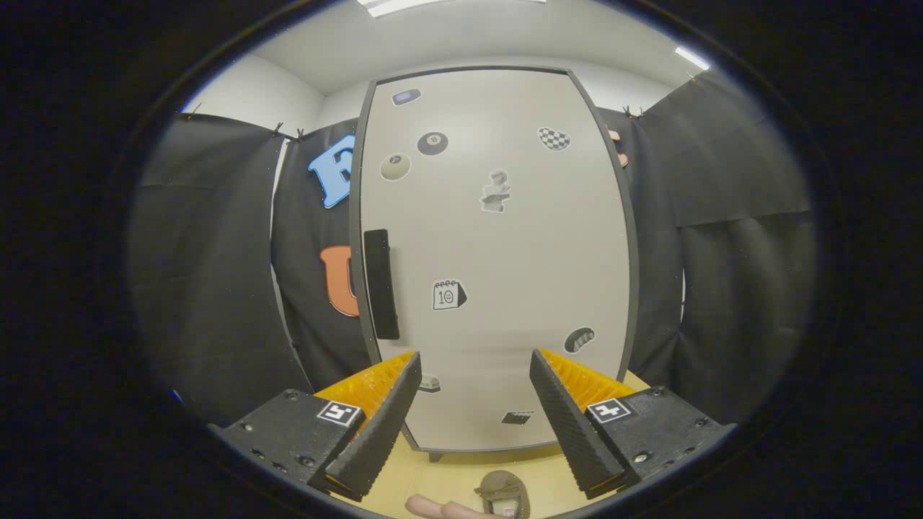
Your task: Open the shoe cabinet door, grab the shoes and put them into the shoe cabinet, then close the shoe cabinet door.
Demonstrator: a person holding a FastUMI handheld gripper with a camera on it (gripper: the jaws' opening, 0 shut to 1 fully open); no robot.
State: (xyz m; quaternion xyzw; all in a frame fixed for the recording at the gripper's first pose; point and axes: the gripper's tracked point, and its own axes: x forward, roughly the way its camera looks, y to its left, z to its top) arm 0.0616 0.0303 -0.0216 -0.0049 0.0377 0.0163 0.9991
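Pale, sticker-dotted cabinet door [497,259] stands shut beyond the wide-open, empty jaws [476,378]; a shoe [505,490] waits on the bench [447,479] below them. Opening likely comes first: reach left to the black handle [381,285].

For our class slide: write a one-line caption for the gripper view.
Open gripper faces the closed cabinet door; shoe lies between its fingers.

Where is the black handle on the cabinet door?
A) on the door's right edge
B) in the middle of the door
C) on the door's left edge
C: the black handle runs along the left edge of the closed cabinet door, beyond the open tongs.
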